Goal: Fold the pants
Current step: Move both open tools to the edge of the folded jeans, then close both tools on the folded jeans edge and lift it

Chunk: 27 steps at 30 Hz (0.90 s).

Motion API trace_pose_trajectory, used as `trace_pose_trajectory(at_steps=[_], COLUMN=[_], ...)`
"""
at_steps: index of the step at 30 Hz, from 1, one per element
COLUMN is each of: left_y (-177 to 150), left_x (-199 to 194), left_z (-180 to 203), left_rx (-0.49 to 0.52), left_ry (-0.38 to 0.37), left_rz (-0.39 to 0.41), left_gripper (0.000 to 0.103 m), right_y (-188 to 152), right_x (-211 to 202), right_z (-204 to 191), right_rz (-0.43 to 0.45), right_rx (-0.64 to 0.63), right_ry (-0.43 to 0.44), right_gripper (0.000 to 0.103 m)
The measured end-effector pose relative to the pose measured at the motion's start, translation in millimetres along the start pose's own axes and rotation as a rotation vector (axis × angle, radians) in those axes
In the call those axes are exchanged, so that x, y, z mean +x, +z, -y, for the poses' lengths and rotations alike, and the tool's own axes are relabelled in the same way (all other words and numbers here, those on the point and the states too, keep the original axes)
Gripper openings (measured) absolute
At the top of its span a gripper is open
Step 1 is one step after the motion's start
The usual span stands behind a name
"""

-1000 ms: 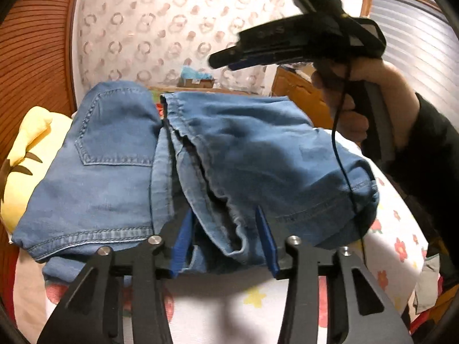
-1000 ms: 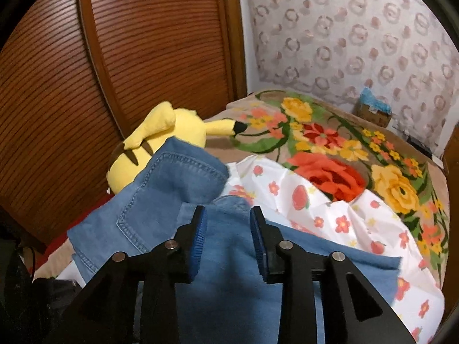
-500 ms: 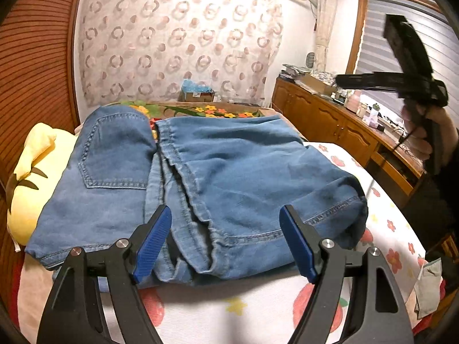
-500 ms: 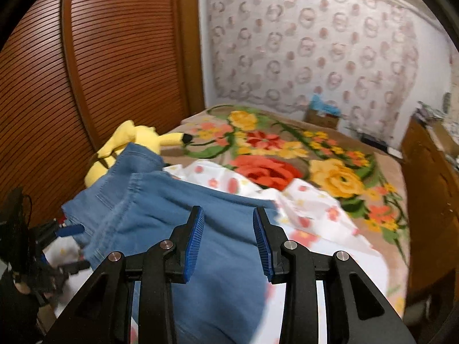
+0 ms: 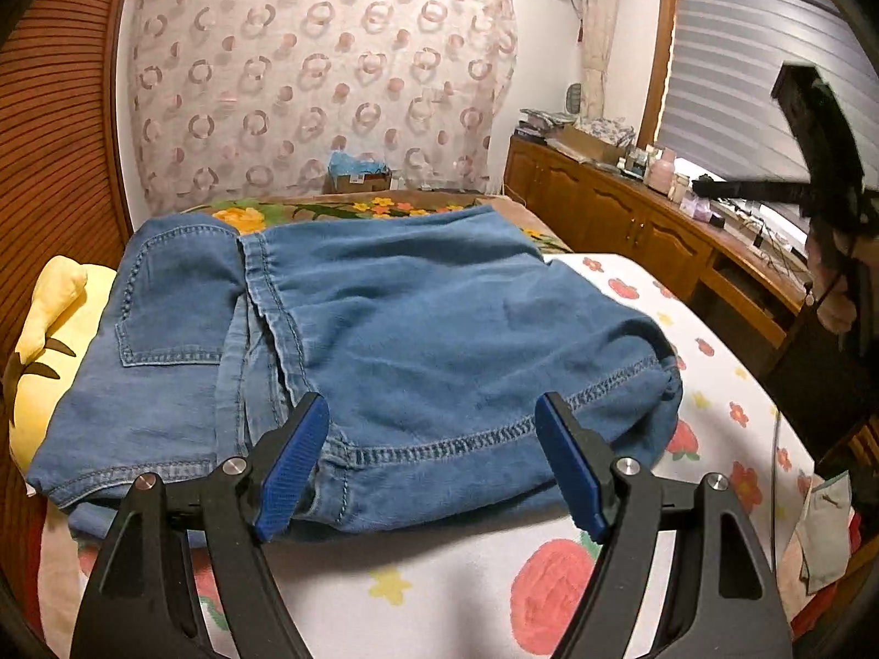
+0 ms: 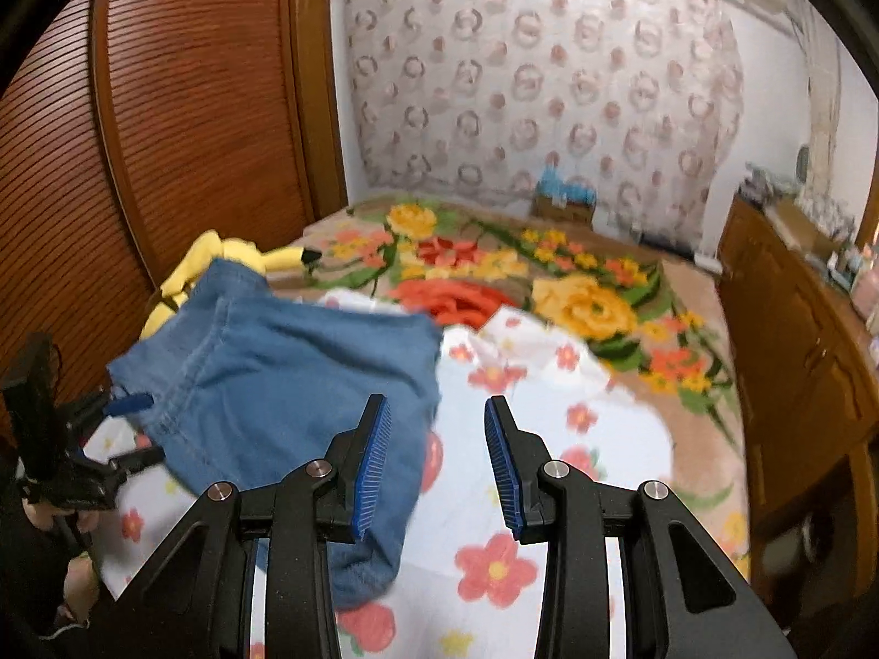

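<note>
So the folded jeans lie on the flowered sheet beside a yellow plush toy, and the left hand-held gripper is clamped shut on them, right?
Not quite. The left wrist view shows the left hand-held gripper open, its jaws spread wide and gripping nothing. The folded jeans do lie on the flowered sheet beside the yellow plush toy.

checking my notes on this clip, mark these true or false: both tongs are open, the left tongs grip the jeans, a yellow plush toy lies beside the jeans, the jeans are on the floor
1. Both tongs are open: true; the left tongs and the right tongs hold nothing.
2. The left tongs grip the jeans: false; they gape apart in front of the hem.
3. A yellow plush toy lies beside the jeans: true.
4. The jeans are on the floor: false; they lie folded on the bed.
</note>
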<state>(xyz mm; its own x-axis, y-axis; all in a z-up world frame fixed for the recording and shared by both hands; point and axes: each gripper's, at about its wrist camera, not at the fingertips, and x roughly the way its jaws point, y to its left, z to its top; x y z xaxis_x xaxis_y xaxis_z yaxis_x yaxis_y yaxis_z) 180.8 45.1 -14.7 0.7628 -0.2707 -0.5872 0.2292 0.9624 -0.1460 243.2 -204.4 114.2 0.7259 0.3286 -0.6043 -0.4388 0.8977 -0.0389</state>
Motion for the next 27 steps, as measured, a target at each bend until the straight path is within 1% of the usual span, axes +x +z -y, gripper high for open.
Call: trace_pose_trajectory(at_steps=[3, 7, 8, 10, 12, 15, 19, 23, 26, 27], left_y=[-5, -9, -10, -12, -14, -19, -23, -25, -28, -29], left_x=[2, 3, 4, 4, 5, 6, 11, 18, 23, 24], left_z=[-1, -8, -11, -17, -25, -35, -50, -58, -59, -59], left_rx=[-0.003, -0.009, -0.011, -0.015, -0.023, -0.03, -0.053, -0.072, -0.076, -0.078], left_ry=[0.012, 0.041, 0.05, 0.071, 0.094, 0.122, 0.155, 0.148, 0.147, 0.144], left_rz=[-0.012, -0.024, -0.027, -0.032, -0.039, -0.051, -0.07, -0.082, -0.092, -0.096], left_gripper=[0.078, 0.078, 0.078, 0.078, 0.078, 0.078, 0.078, 0.078, 0.078, 0.072], right_y=[-21, -39, -40, -44, -45, -49, -41, -34, -37, -37], right_x=[18, 44, 50, 62, 76, 93, 113, 128, 127, 126], right_z=[-4, -19, -20, -27, -28, -20, -20, -12, -8, -6], right_rz=[-0.056, -0.118, -0.13, -0.156, -0.183, -0.217, -0.273, -0.277, -0.268, -0.267], right_rx=[0.022, 0.021, 0.021, 0.03, 0.04, 0.059, 0.105, 0.122, 0.136, 0.141], right_ry=[0.03, 0.071, 0.08, 0.106, 0.111, 0.106, 0.13, 0.136, 0.153, 0.158], right_gripper=[0.037, 0.037, 0.041, 0.045, 0.046, 0.046, 0.046, 0.046, 0.046, 0.046])
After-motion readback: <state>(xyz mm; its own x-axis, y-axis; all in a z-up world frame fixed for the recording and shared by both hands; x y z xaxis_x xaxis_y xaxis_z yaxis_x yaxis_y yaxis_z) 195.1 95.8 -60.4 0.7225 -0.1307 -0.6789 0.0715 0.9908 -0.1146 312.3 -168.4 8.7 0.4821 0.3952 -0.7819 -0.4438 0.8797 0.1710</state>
